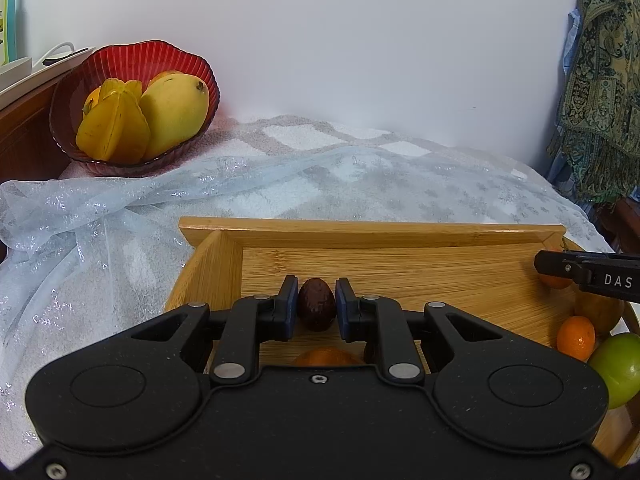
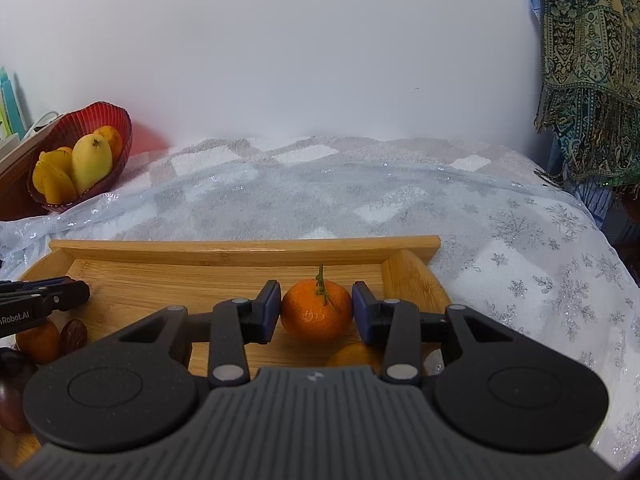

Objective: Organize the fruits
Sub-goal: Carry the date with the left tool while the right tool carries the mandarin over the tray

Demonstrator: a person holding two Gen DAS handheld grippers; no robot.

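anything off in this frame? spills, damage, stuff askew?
No spills or damage. The red bowl sits tilted, propped against the wooden furniture. The sheer cloth is bunched at left. Fruit in the wooden tray looks intact.

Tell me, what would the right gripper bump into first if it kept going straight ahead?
Probably the tangerine, sitting right between the right gripper fingers. Behind it stands the wooden tray wall.

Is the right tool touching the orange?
Touching. The right wrist view shows both pads of the right tool pressed against the orange, no gap.
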